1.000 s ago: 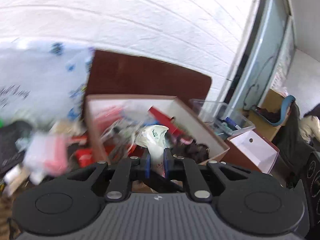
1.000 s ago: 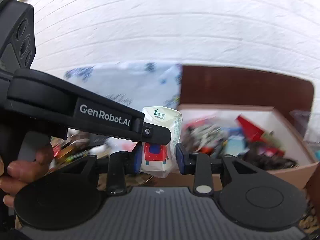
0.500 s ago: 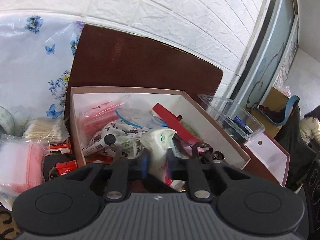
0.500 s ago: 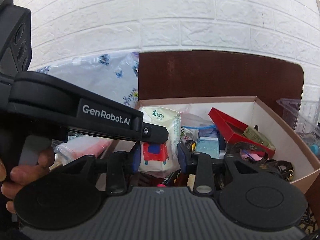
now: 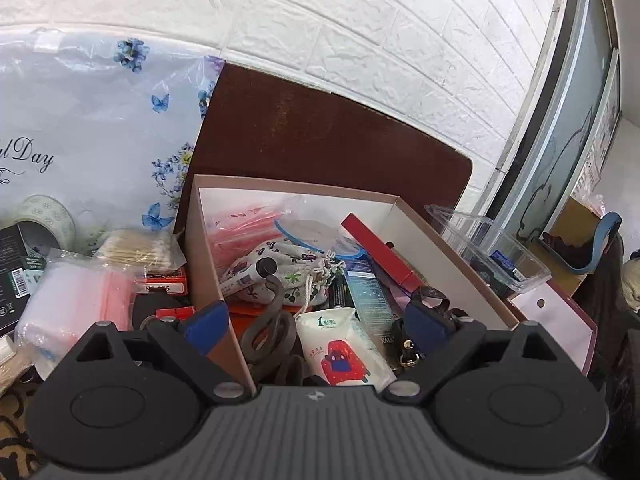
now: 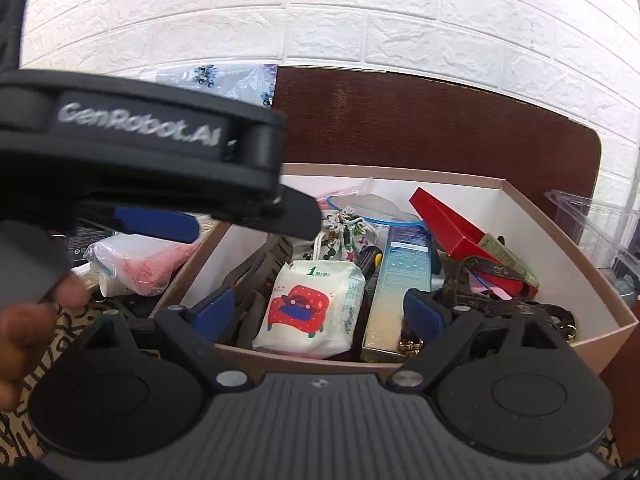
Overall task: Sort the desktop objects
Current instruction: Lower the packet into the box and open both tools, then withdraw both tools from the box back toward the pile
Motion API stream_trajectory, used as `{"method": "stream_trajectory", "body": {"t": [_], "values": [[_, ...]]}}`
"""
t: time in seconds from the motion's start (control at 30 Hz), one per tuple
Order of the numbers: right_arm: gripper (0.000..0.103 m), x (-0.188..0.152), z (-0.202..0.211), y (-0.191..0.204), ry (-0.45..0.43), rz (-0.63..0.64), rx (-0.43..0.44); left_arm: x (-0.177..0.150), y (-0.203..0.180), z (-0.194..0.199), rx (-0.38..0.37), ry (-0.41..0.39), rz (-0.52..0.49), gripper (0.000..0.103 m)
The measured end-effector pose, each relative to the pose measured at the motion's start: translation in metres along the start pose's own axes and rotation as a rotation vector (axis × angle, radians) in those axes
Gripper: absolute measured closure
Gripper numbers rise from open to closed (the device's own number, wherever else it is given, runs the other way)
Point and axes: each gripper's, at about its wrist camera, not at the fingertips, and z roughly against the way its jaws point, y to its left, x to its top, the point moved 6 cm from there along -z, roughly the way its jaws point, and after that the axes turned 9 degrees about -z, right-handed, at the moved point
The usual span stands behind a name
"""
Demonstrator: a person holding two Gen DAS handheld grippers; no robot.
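Tissue pack [image 6: 310,312] lying loose in the cardboard box [image 6: 600,292], lower centre of frame. Left gripper [image 5: 316,326] and right gripper [image 6: 318,312] jaws, having just been opening, standing wide apart, gripping nothing.

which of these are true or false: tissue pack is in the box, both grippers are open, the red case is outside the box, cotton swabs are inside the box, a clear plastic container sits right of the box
1. The tissue pack lies inside the box. True.
2. The left gripper and the right gripper are both open. True: their jaws have just been opening, and the pack lies between them untouched.
3. The red case is outside the box. False: it leans inside, toward the right wall.
4. The cotton swabs are inside the box. False: the bag sits on the desk, left of the box.
5. A clear plastic container sits right of the box. True.
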Motion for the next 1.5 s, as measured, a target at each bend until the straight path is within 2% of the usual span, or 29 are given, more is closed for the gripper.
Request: {"method": "stream_trajectory", "body": {"t": [0.47, 0.67, 0.87, 1.17, 1.5], "values": [[0.010, 0.005, 0.029, 0.011, -0.014, 0.013, -0.017, -0.003, -0.010, 0.045, 0.002, -0.054, 0.010, 0.005], [0.009, 0.006, 0.057, 0.031, -0.050, 0.048, 0.036, -0.018, -0.011, 0.077, 0.015, -0.083, 0.019, 0.005], [0.009, -0.002, 0.076, 0.065, -0.051, 0.099, 0.124, -0.038, 0.000, 0.112, 0.063, -0.102, 0.051, 0.005], [0.009, -0.035, 0.082, 0.134, 0.019, 0.196, 0.279, -0.079, 0.041, 0.156, 0.184, -0.082, 0.145, 0.005], [0.009, -0.068, 0.066, 0.205, 0.122, 0.261, 0.433, -0.116, 0.132, 0.204, 0.430, -0.087, 0.307, 0.006]]}}
